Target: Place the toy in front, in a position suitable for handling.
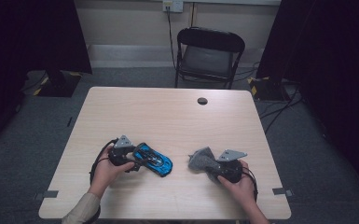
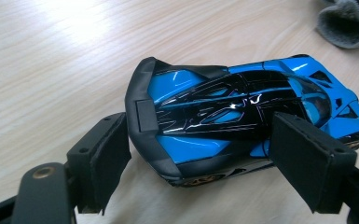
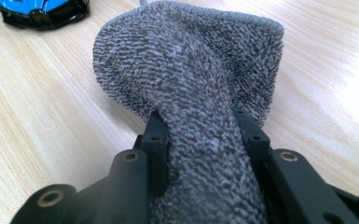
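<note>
A blue and black toy car (image 1: 154,159) (image 2: 224,116) lies on the pale wooden table (image 1: 168,116) at the near left. My left gripper (image 1: 137,161) (image 2: 205,144) straddles its rear end, one black pad (image 2: 105,149) beside the tail and the other on the far side. The jaws stand wide and I see no pad pressing on the car. At the near right my right gripper (image 1: 213,169) (image 3: 200,135) is shut on a grey terry cloth (image 1: 201,158) (image 3: 191,60), which bulges up from between the jaws. The car's nose (image 3: 42,11) lies beyond the cloth.
A black folding chair (image 1: 210,51) stands behind the table's far edge. A round cable hole (image 1: 202,101) sits near the table's far middle. Dark curtains hang at both sides, and cables run over the floor at the right.
</note>
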A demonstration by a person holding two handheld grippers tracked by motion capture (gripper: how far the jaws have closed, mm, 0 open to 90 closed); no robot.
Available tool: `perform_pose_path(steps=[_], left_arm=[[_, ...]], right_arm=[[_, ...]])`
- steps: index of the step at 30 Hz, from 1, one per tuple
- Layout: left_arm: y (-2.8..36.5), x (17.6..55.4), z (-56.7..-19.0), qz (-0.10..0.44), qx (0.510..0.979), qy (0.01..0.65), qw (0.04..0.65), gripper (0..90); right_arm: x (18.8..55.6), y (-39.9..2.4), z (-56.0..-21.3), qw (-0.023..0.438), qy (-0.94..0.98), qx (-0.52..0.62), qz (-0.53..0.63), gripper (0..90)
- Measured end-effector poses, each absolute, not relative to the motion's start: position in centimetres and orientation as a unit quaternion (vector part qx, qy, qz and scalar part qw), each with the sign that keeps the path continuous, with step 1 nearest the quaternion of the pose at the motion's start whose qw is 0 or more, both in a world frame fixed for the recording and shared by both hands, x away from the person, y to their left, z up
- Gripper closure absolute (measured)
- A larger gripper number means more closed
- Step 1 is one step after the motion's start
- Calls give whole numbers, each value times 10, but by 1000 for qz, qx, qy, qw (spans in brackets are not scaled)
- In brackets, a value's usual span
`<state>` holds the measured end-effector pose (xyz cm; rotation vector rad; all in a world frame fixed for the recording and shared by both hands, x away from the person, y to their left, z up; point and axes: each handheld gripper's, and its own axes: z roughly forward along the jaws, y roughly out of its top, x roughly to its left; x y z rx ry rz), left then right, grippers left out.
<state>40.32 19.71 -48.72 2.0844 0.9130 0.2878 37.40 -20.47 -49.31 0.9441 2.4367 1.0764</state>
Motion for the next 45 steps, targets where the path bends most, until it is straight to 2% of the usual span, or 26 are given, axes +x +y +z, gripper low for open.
perform_pose_path(steps=[14,28,45], left_arm=[[175,394,-487,105,835,349,413,196],[170,391,-485,113,840,340,408,175],[193,376,-484,115,847,321,408,170]], right_arm=[[374,-204,-493,156,851,331,376,632],[374,-204,-493,156,851,333,376,632],[375,-203,-492,156,852,334,370,634]])
